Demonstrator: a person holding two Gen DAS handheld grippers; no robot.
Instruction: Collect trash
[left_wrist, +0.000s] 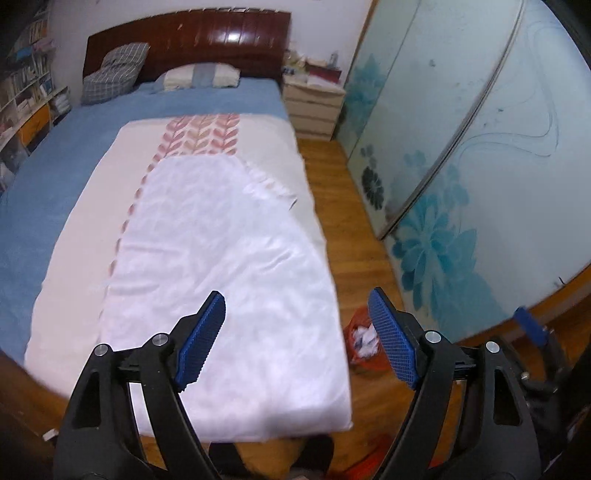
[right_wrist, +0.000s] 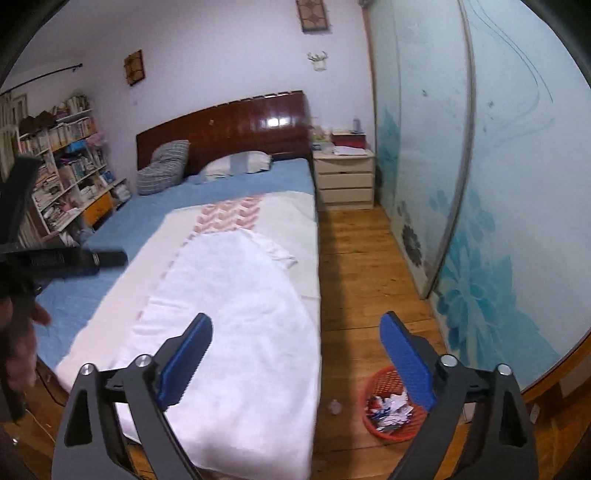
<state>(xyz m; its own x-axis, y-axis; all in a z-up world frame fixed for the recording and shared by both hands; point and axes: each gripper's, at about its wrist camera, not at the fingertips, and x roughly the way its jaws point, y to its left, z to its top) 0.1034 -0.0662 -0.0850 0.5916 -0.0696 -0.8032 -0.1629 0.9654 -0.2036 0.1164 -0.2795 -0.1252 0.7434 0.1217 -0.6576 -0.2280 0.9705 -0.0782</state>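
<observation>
A red mesh basket (right_wrist: 384, 428) holding crumpled paper scraps (right_wrist: 389, 406) stands on the wood floor beside the bed's foot; it also shows in the left wrist view (left_wrist: 364, 360). A small pale scrap (right_wrist: 335, 406) lies on the floor left of the basket. My left gripper (left_wrist: 297, 317) is open and empty, above the bed's foot end. My right gripper (right_wrist: 297, 339) is open and empty, above the bed edge and floor, with its right finger over the basket. The right gripper's blue pad (left_wrist: 530, 325) shows at the left wrist view's right edge.
A bed (right_wrist: 236, 295) with a white quilt and blue sheet fills the middle. Sliding wardrobe doors with blue flowers (right_wrist: 480, 221) line the right. A drawer nightstand (right_wrist: 345, 181) stands at the back. A bookshelf (right_wrist: 66, 177) is at the left. A strip of wood floor (right_wrist: 354, 266) runs between bed and wardrobe.
</observation>
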